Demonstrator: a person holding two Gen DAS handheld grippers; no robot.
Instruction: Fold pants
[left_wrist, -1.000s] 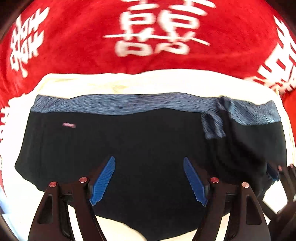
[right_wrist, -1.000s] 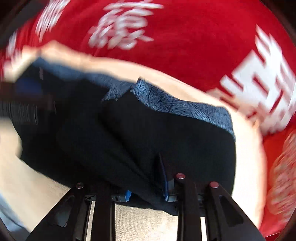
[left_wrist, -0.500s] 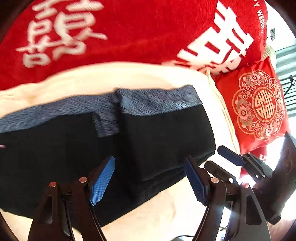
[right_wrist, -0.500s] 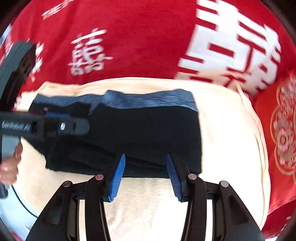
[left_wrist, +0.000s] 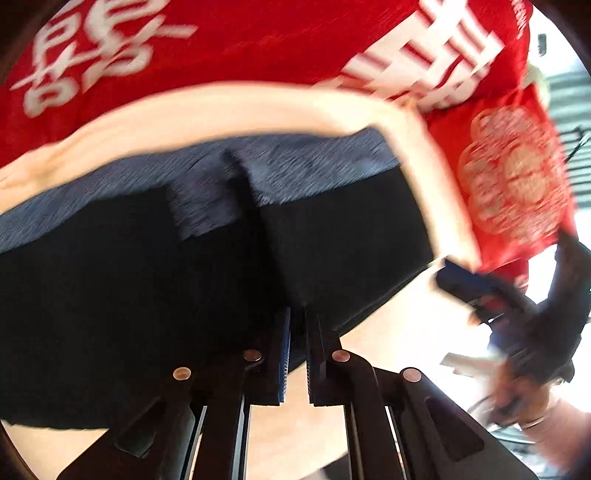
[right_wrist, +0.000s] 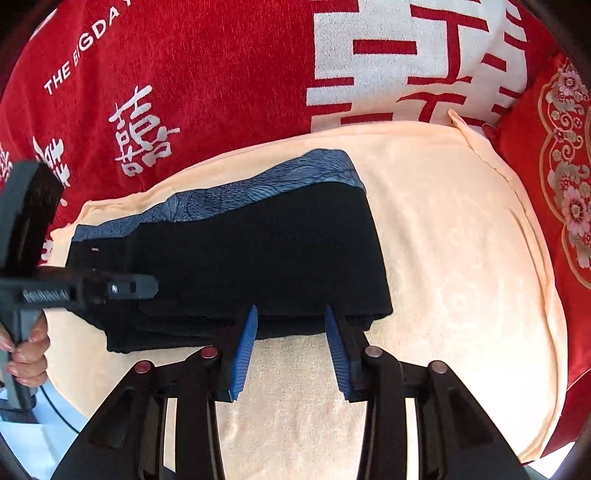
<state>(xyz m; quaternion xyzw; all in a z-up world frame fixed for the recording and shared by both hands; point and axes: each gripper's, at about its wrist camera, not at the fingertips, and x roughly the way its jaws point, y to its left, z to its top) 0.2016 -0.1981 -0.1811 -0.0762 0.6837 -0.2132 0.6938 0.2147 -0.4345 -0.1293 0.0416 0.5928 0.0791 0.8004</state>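
Black pants (right_wrist: 258, 258) with a blue-grey waistband (right_wrist: 280, 181) lie folded on a cream cushion (right_wrist: 461, 258). In the left wrist view the pants (left_wrist: 147, 295) fill the middle, blurred. My left gripper (left_wrist: 297, 325) has its jaws nearly together at the pants' near edge; I cannot see fabric between them. It also shows in the right wrist view (right_wrist: 147, 286) over the pants' left part. My right gripper (right_wrist: 291, 325) is open and empty just in front of the pants' near edge, and it shows in the left wrist view (left_wrist: 454, 277) at the right.
A red blanket with white characters (right_wrist: 221, 74) covers the sofa back behind the cushion. A red embroidered pillow (right_wrist: 565, 184) stands at the right. Bare cream cushion lies right of and in front of the pants.
My left gripper has closed from wide open to nearly shut and moved onto the pants' near edge. My right gripper stays open and has drawn slightly back and to the right.
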